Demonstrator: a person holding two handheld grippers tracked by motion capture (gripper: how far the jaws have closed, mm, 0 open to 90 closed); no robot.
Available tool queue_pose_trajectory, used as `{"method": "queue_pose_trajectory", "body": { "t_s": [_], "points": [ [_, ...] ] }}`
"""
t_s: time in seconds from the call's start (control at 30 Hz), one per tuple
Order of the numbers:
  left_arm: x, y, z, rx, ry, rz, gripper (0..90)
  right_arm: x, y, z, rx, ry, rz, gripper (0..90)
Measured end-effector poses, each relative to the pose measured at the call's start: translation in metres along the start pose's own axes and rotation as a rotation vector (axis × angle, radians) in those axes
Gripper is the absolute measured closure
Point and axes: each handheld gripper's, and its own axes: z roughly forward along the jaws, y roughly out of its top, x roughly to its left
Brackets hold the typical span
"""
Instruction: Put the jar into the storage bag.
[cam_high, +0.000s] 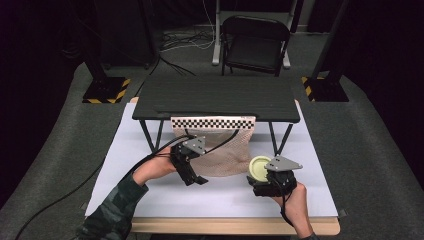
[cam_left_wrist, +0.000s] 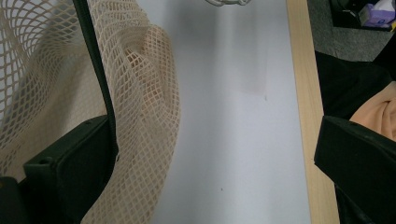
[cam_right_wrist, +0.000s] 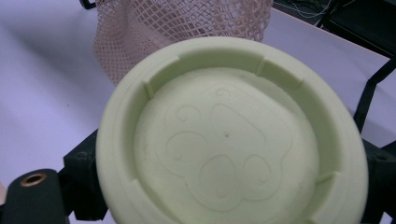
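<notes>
A beige mesh bag (cam_high: 227, 152) with a checkered band hangs from the front of a low black stand (cam_high: 215, 95). My left gripper (cam_high: 195, 178) is at the bag's lower left edge. In the left gripper view my left gripper (cam_left_wrist: 215, 140) is open, its jaws wide apart, and the mesh (cam_left_wrist: 149, 93) drapes over one jaw. My right gripper (cam_high: 258, 180) is shut on a pale green round dish (cam_high: 259, 168), held tilted just right of the bag. The right gripper view shows the dish (cam_right_wrist: 224, 140) up close, with an embossed figure inside and the mesh (cam_right_wrist: 187, 23) behind it.
The stand sits on a white board (cam_high: 150, 195) with a wooden front edge (cam_high: 230, 226). A folding chair (cam_high: 255, 42) and two posts on hazard-striped bases (cam_high: 105, 90) stand on the grey floor beyond. Cables trail from the left gripper.
</notes>
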Motion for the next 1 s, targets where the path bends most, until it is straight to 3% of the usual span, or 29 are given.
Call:
{"method": "queue_pose_trajectory", "body": {
  "t_s": [1.0],
  "points": [
    [0.000, 0.000, -0.001, -0.001, -0.005, 0.000, 0.0, 0.011, 0.026, 0.013, -0.024, 0.042, -0.032, 11.0]
  ]
}}
